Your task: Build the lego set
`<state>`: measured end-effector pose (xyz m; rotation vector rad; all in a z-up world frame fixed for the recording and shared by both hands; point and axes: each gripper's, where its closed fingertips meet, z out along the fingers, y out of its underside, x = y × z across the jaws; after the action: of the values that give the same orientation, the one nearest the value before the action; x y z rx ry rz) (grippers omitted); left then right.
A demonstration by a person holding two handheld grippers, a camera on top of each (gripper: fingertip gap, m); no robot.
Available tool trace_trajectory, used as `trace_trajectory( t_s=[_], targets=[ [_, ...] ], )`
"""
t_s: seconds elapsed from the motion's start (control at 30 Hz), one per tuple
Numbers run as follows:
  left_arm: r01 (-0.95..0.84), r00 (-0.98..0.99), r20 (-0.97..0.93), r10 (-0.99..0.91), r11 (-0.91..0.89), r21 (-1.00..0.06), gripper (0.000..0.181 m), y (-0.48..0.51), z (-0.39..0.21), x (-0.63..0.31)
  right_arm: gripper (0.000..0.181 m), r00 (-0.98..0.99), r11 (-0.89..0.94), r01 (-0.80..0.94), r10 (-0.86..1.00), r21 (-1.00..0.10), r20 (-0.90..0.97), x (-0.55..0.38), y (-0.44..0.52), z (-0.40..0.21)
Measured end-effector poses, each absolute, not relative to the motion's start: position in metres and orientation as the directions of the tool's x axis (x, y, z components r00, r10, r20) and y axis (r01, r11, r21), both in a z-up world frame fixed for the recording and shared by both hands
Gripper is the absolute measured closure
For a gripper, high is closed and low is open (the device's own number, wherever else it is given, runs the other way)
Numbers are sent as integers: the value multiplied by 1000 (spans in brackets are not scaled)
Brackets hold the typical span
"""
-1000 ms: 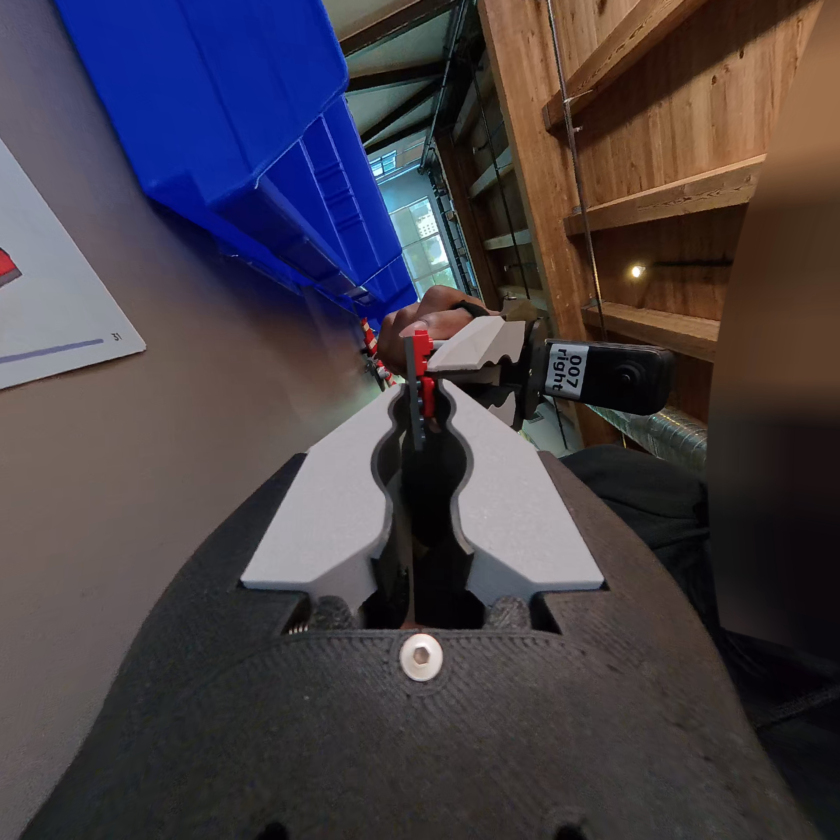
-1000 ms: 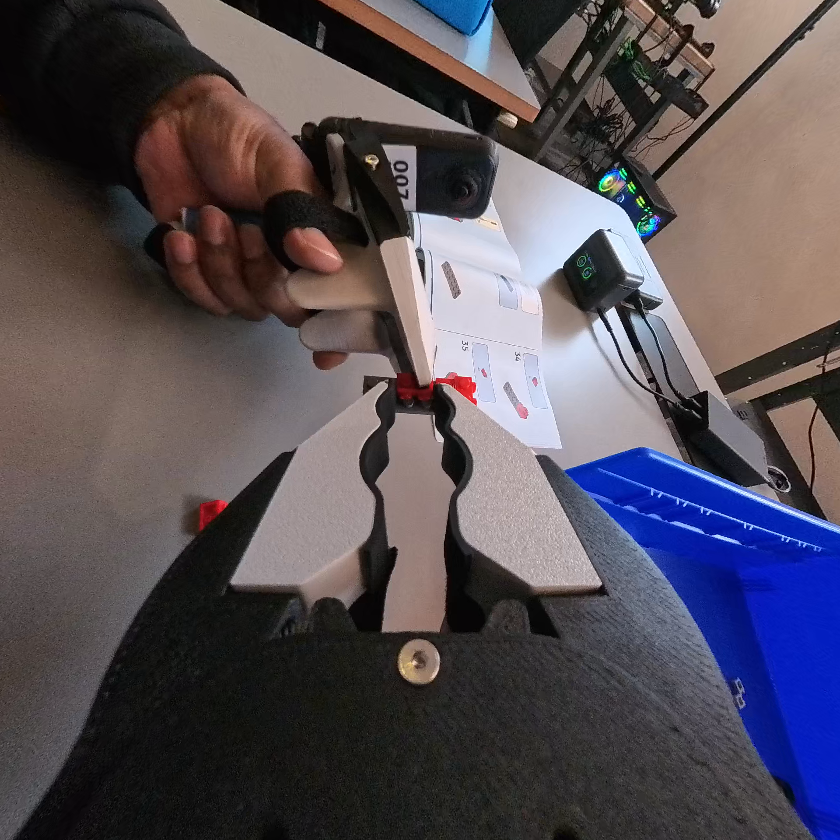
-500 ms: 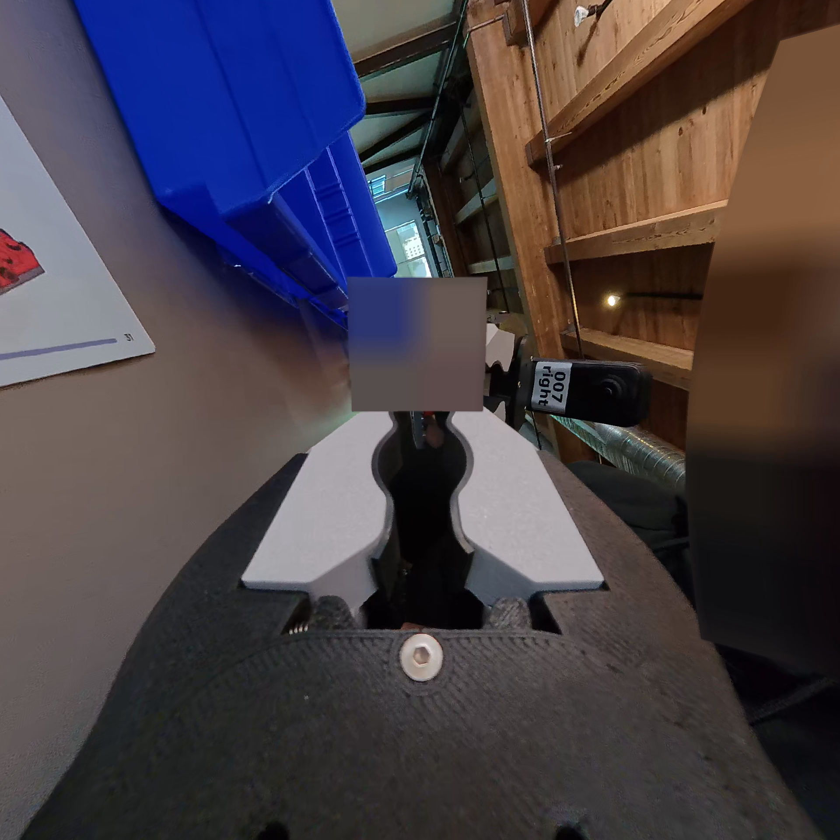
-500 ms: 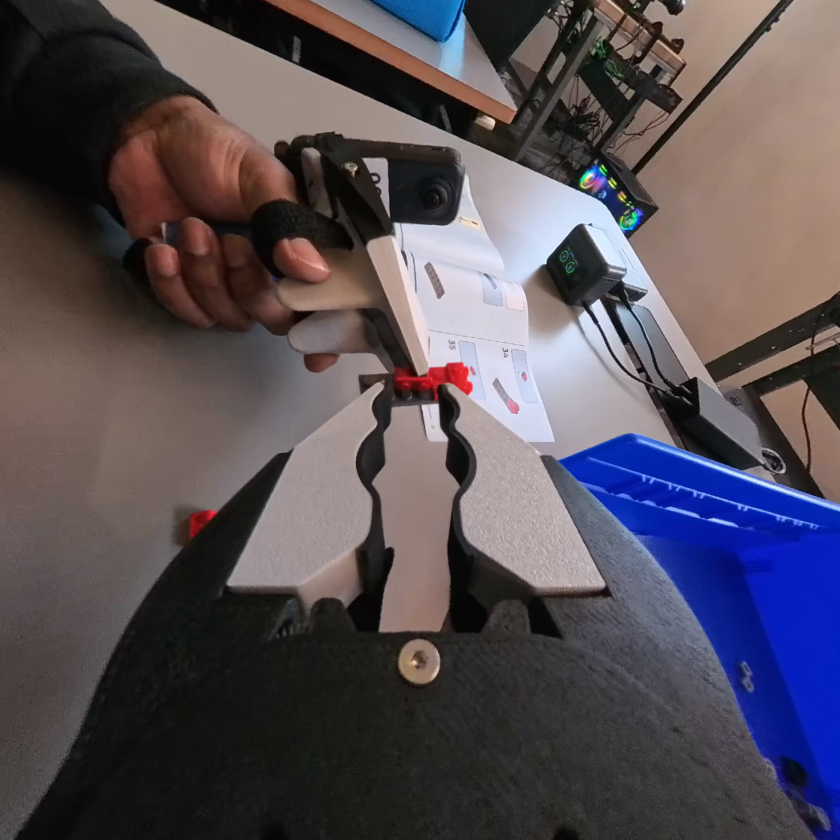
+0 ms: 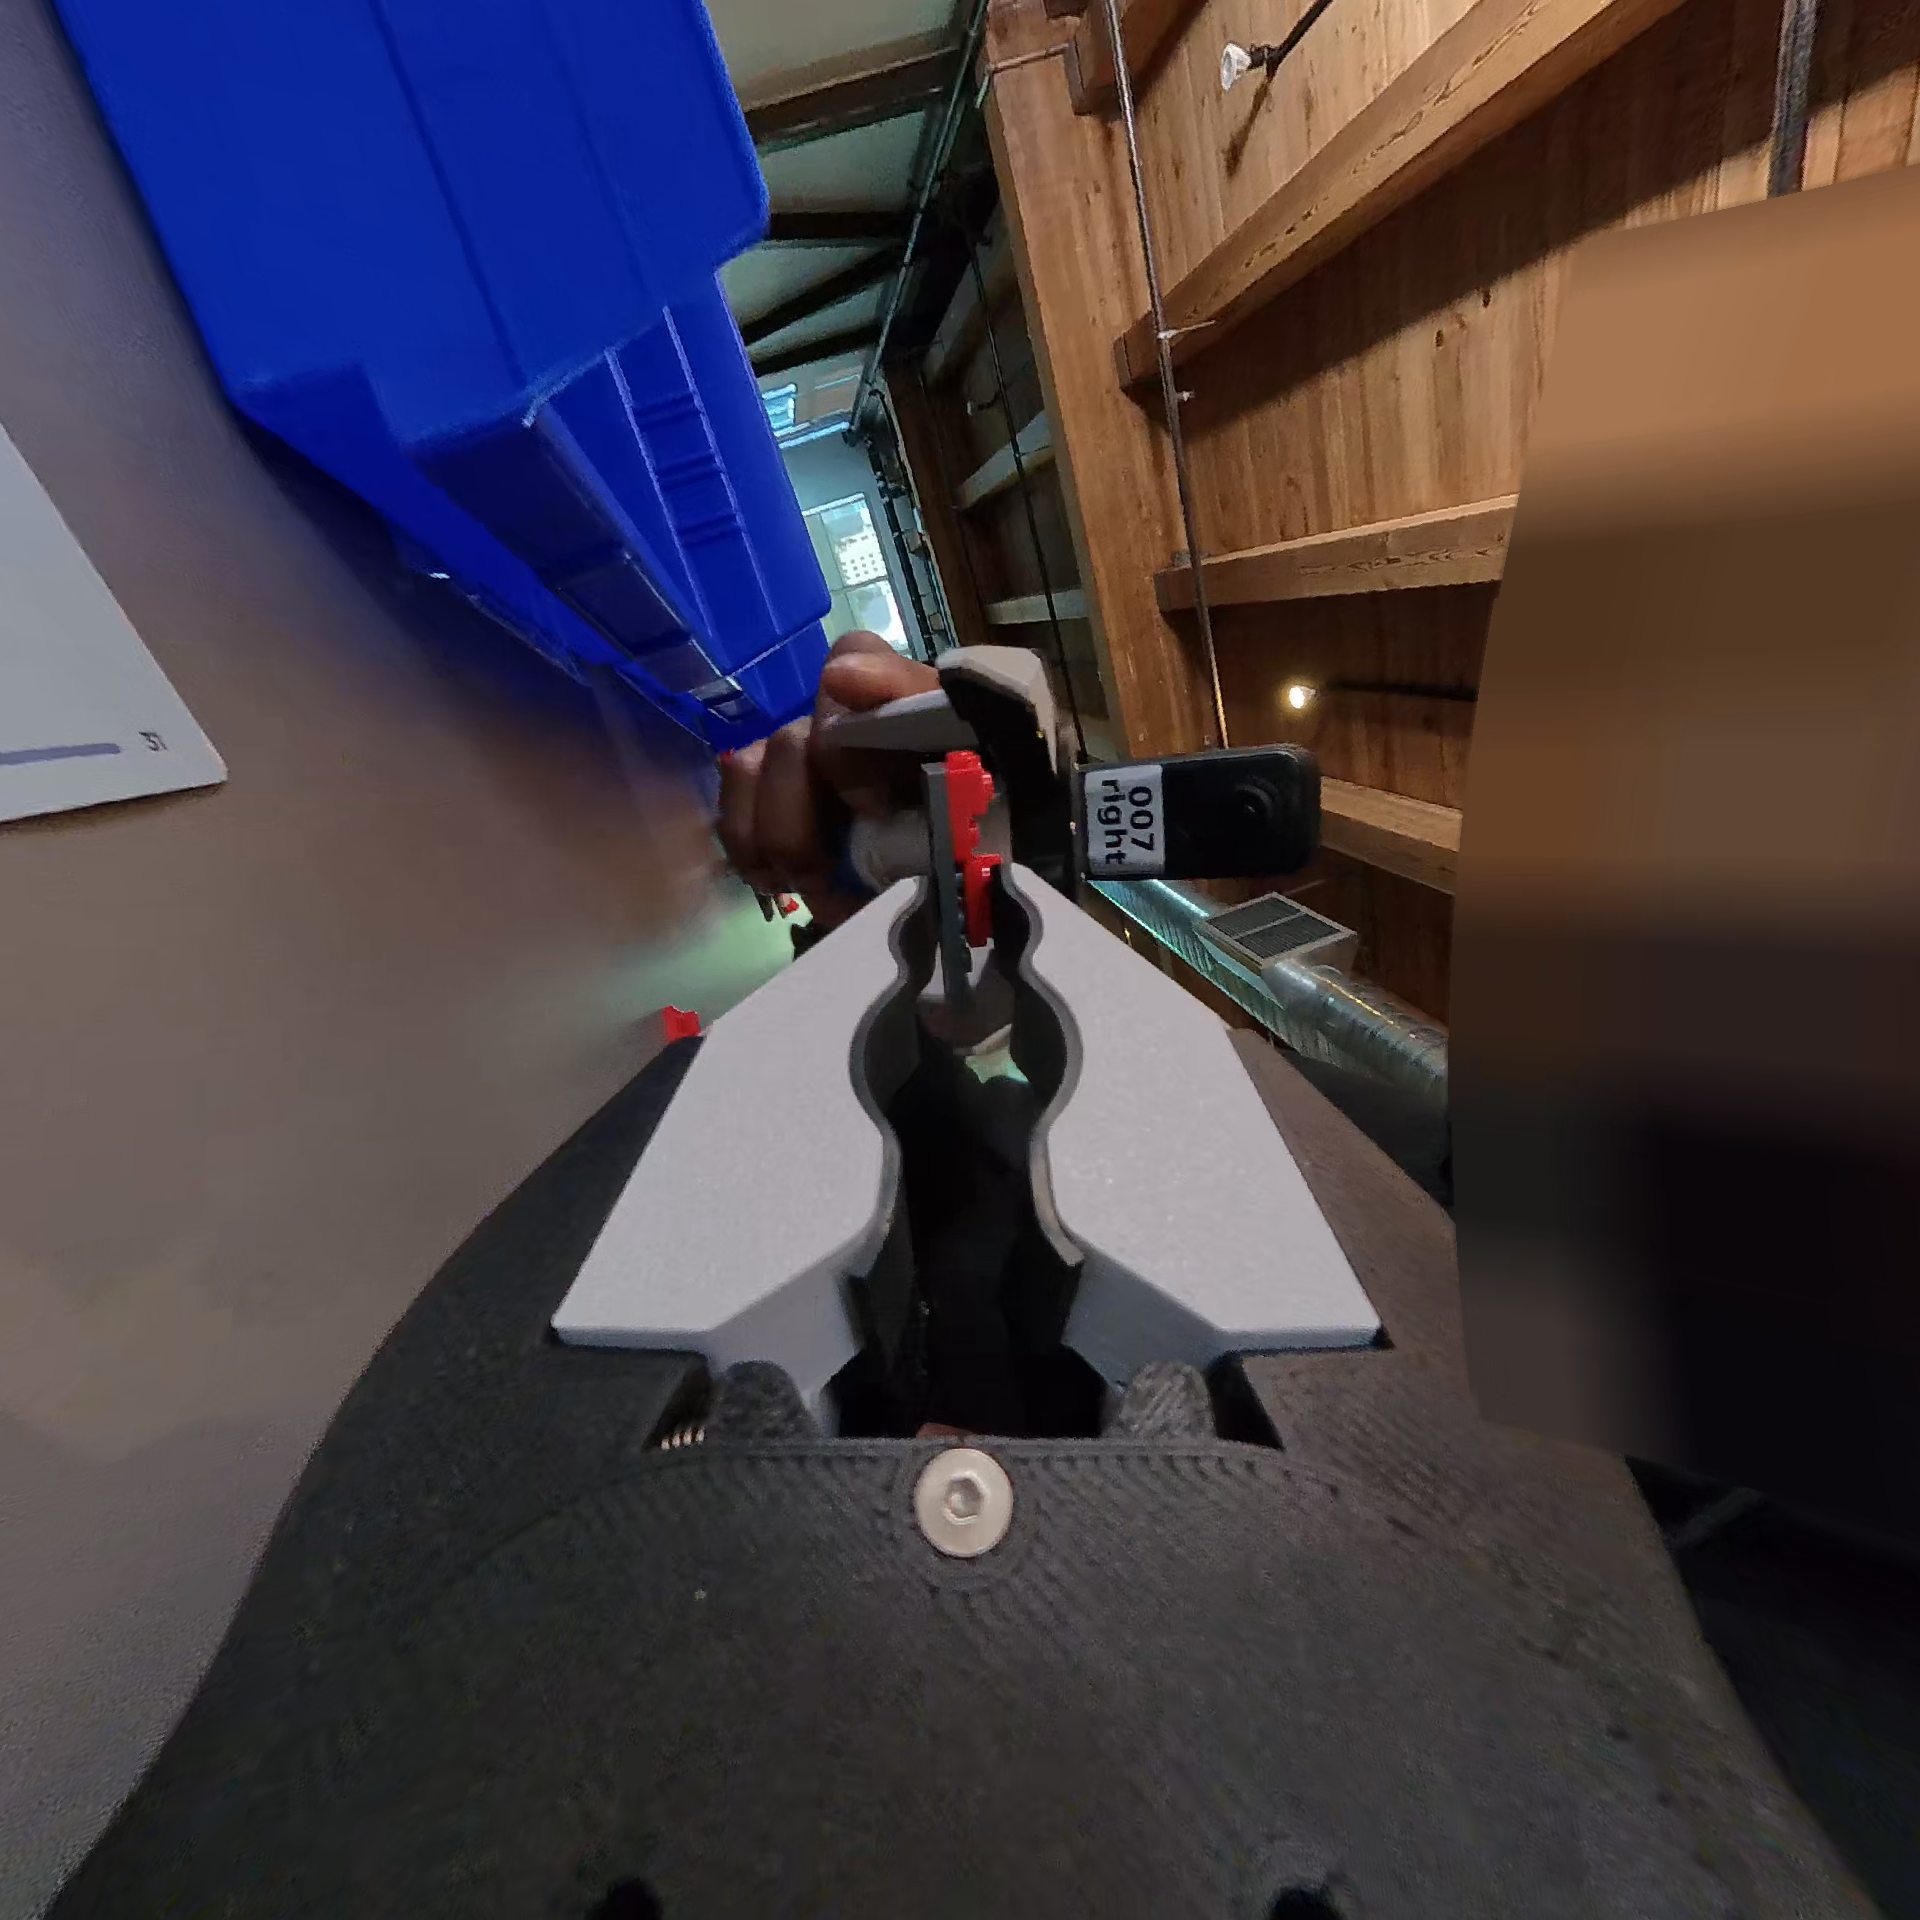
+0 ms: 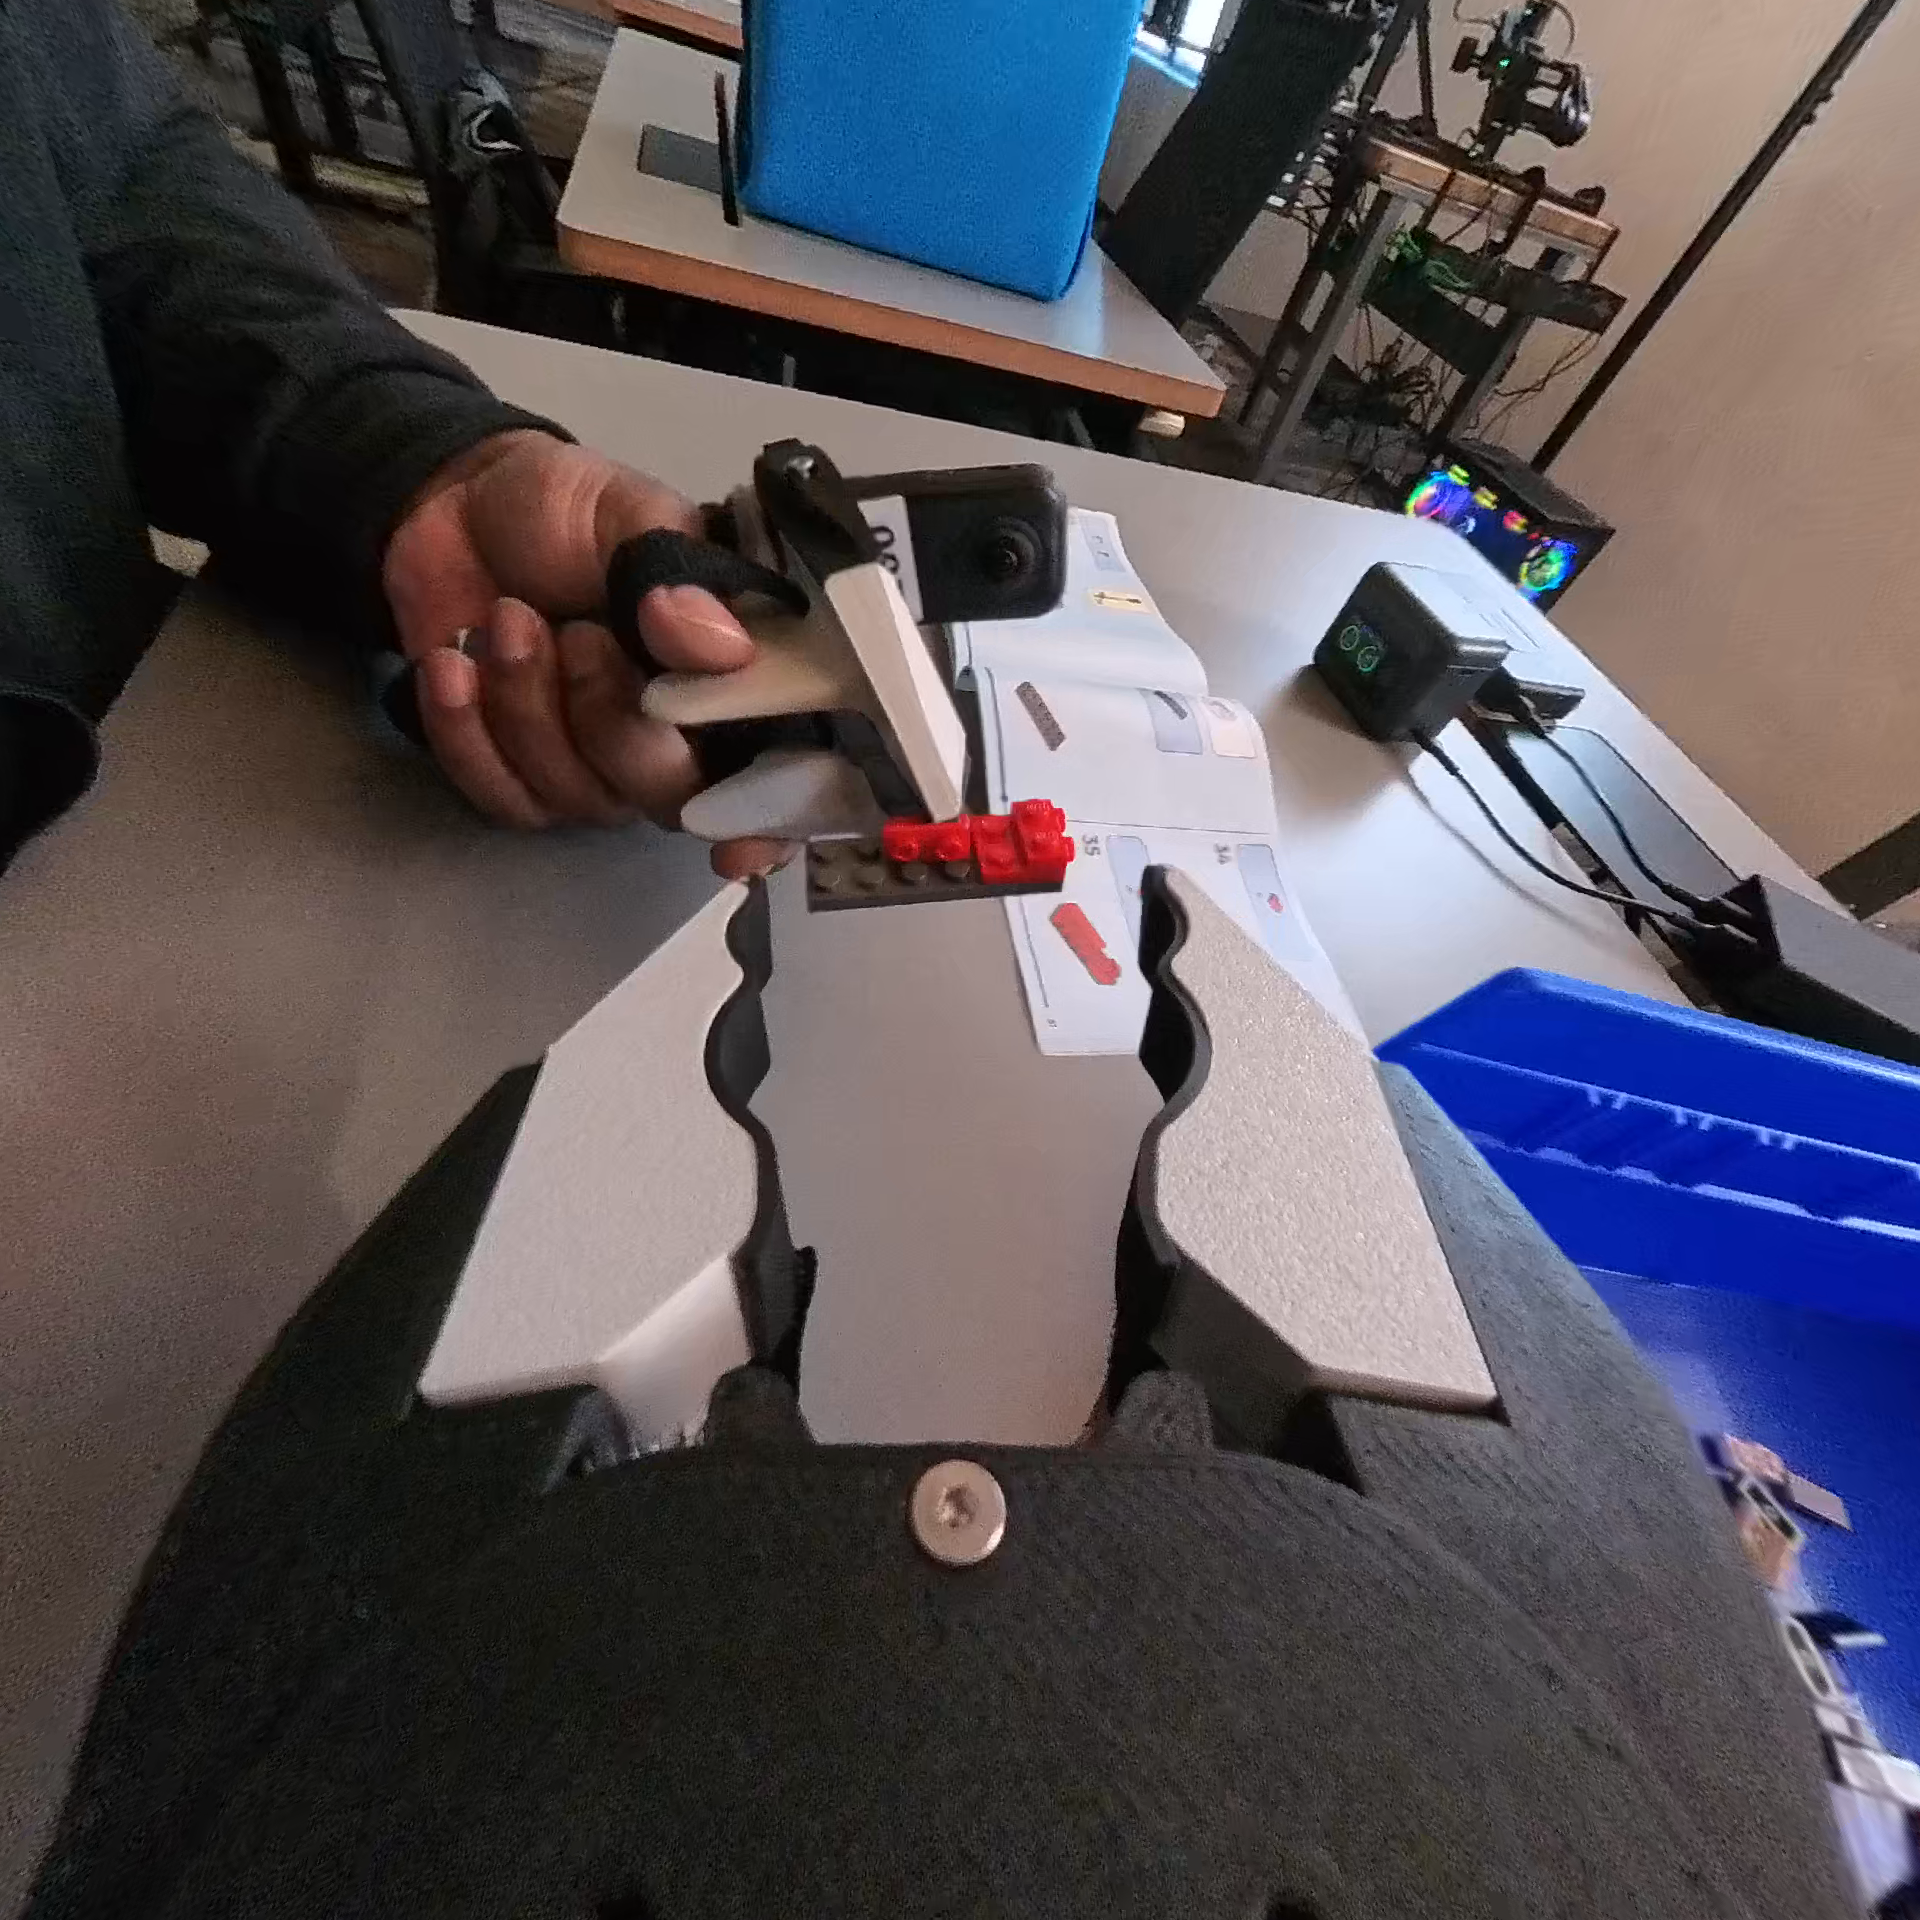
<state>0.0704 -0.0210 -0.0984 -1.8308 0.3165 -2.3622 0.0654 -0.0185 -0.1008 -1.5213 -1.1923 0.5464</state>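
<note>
Left gripper (image 5: 961, 904), fingers closed edge-on upon the dark grey plate (image 6: 914, 883), which it holds in the air above the table (image 6: 312, 987); red bricks (image 6: 982, 844) are studded along the plate's top, toward its far end. Right gripper (image 6: 951, 883), jaws spread wide and empty, its tips just short of the plate and flanking it. An instruction booklet (image 6: 1122, 748) lies open beyond; a blue bin (image 6: 1662, 1122) stands to the right; a loose red piece (image 5: 681, 1023) rests on the table. The assembly is judged light, rigid and smooth-sided, so a pinch on the thin plate edges may slip or let it pivot; stud joints are likely to part under a twisting load. The surer hold is probably across the plate's long edges near the bare studs, leaving the red bricks clear and pressing square to the studs.
</note>
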Motion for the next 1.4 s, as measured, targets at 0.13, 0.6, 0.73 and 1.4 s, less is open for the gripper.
trace_trajectory(
  t_s=[0.13, 0.6, 0.73, 1.4],
  targets=[
    [-53, -267, 937, -223, -968, -246, 171, -29, -97, 73, 117, 353, 101, 399, 900, -911, 254, 58, -23, -109],
    [-50, -259, 947, -190, -976, -210, 171, -26, -101, 73, 124, 396, 128, 382, 872, -915, 287, 54, -18, -110],
    [-50, -252, 950, -182, -978, -201, 171, -26, -103, 74, 124, 406, 136, 380, 865, -915, 297, 51, -17, -111],
    [34, -247, 895, -373, -926, -376, 173, -22, -92, 68, 125, 454, 20, 204, 884, -979, 113, 54, -19, -88]
  ],
)
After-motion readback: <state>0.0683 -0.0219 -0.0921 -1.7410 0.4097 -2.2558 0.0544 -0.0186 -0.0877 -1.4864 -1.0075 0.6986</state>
